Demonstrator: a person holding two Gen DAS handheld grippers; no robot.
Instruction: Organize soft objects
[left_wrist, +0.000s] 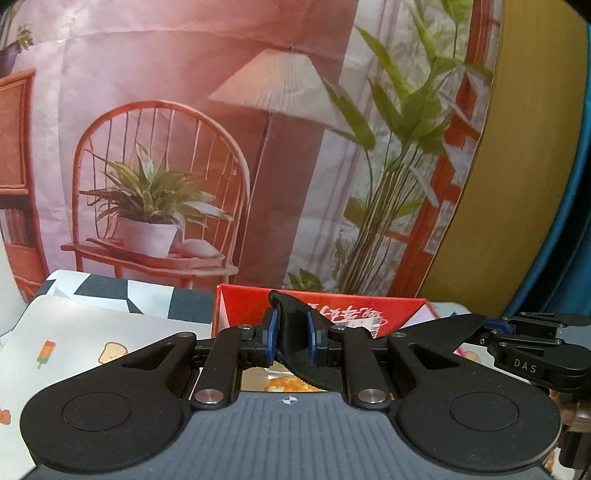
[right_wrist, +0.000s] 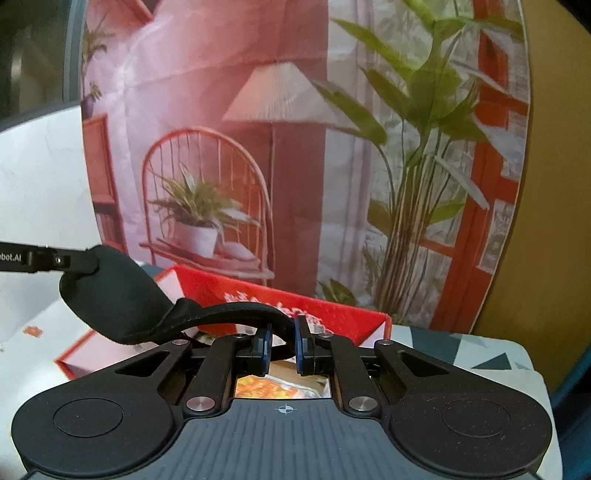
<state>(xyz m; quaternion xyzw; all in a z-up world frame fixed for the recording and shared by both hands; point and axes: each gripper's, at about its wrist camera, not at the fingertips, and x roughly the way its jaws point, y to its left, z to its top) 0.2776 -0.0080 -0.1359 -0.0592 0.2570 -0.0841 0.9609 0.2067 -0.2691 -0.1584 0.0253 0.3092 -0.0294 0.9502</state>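
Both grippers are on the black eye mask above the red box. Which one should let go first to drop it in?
Probably the left. The left gripper pinches the mask's wide padded end, while the right gripper holds only the thin strap of the black eye mask. Released over the red box, the bulk would fall in while the right steers.

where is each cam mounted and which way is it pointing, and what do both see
Left wrist: sits on the left gripper, looking forward along its fingers, which pinch a black eye mask before the red box and printed room backdrop; the right gripper shows at right.
Right wrist: sits on the right gripper, facing the same way, pinching the mask's strap; the left gripper enters from the left, on the mask's pad.
Shared: mask, red box, backdrop, each other's gripper.
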